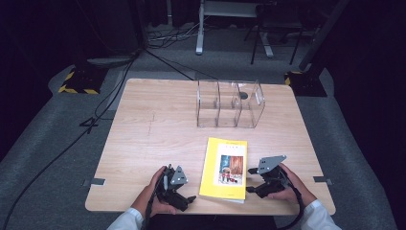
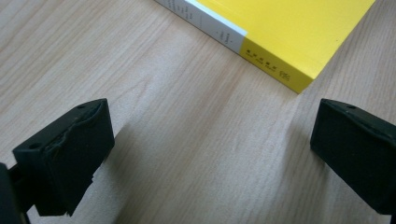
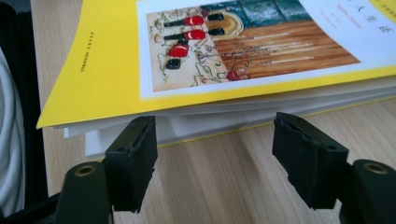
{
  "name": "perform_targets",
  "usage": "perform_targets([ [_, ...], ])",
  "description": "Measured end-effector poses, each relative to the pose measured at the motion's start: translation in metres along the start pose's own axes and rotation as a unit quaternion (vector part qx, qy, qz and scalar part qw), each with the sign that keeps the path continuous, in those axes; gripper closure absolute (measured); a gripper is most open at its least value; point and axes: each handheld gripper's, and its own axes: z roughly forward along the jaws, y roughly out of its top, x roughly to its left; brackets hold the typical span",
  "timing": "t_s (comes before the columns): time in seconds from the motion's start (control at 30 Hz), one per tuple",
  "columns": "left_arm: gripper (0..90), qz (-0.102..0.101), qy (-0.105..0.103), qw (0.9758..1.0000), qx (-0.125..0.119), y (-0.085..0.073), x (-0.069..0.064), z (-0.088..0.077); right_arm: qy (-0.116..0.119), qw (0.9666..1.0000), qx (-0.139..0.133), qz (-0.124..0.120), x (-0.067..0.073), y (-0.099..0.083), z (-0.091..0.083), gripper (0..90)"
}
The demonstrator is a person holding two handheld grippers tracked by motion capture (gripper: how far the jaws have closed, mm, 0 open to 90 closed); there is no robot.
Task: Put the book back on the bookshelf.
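Right gripper (image 1: 251, 180) nosing up to the yellow book (image 1: 225, 167)
Both grippers' fingers are standing open, gripping nothing; left gripper (image 1: 187, 190) is resting on the bench (image 1: 153, 129).

Yellow paperback book (image 1: 224, 168), picture cover up, flat on the table's near edge, front cover slightly lifted.

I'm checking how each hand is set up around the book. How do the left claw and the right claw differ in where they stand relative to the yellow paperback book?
The left claw stands off the yellow paperback book, bare wooden table between its jaws; the right claw sits at the book's page edge. The left faces the spine corner, the right the fanned pages. Both are open, holding nothing.
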Motion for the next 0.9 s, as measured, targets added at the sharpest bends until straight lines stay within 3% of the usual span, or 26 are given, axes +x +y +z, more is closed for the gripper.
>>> perform_targets([
  [0.1, 2.8, 0.004, -0.009, 0.9999, -0.005, 0.002, -0.006, 0.000, 0.003, 0.9999, -0.013, 0.007, 0.002, 0.003, 0.000, 32.6],
  [0.17, 21.4, 0.011, -0.025, 0.9994, -0.021, 0.004, -0.009, -0.002, 0.000, 1.0000, -0.009, 0.002, 0.005, 0.005, 0.002, 32.9],
  [0.2, 24.3, 0.011, -0.030, 0.9991, -0.026, 0.006, -0.011, -0.002, -0.003, 1.0000, -0.007, -0.002, 0.007, 0.006, 0.002, 33.2],
  [0.27, 11.4, 0.020, -0.038, 0.9985, -0.034, 0.010, -0.016, -0.003, -0.011, 0.9999, -0.011, -0.007, 0.011, 0.009, 0.001, 34.1],
  [0.33, 22.1, 0.026, -0.042, 0.9980, -0.040, 0.013, -0.020, -0.004, -0.012, 0.9996, -0.027, 0.001, 0.012, 0.013, -0.001, 34.1],
  [0.37, 21.4, 0.028, -0.046, 0.9976, -0.044, 0.015, -0.021, -0.005, -0.010, 0.9993, -0.034, 0.006, 0.013, 0.014, -0.001, 33.5],
  [0.4, 14.5, 0.026, -0.049, 0.9972, -0.050, 0.017, -0.022, -0.004, -0.009, 0.9992, -0.037, 0.006, 0.013, 0.016, -0.001, 32.7],
  [0.47, 18.4, 0.033, -0.055, 0.9962, -0.060, 0.021, -0.027, -0.004, -0.020, 0.9989, -0.041, 0.006, 0.016, 0.020, 0.000, 31.7],
  [0.5, 15.1, 0.043, -0.060, 0.9955, -0.060, 0.026, -0.032, 0.000, -0.022, 0.9988, -0.043, 0.006, 0.017, 0.021, 0.000, 31.7],
  [0.57, 18.3, 0.045, -0.062, 0.9953, -0.059, 0.028, -0.034, 0.002, -0.022, 0.9982, -0.053, 0.016, 0.016, 0.023, -0.001, 31.8],
  [0.6, 16.7, 0.052, -0.070, 0.9947, -0.053, 0.034, -0.041, 0.010, -0.023, 0.9977, -0.060, 0.021, 0.016, 0.025, -0.003, 31.8],
  [0.77, 15.5, 0.063, -0.059, 0.9946, -0.057, 0.045, -0.050, 0.019, -0.029, 0.9964, -0.075, 0.027, 0.018, 0.030, -0.004, 31.8],
  [0.9, 16.2, 0.070, -0.033, 0.9955, -0.054, 0.053, -0.058, 0.027, -0.032, 0.9951, -0.086, 0.036, 0.018, 0.033, -0.004, 31.8],
])
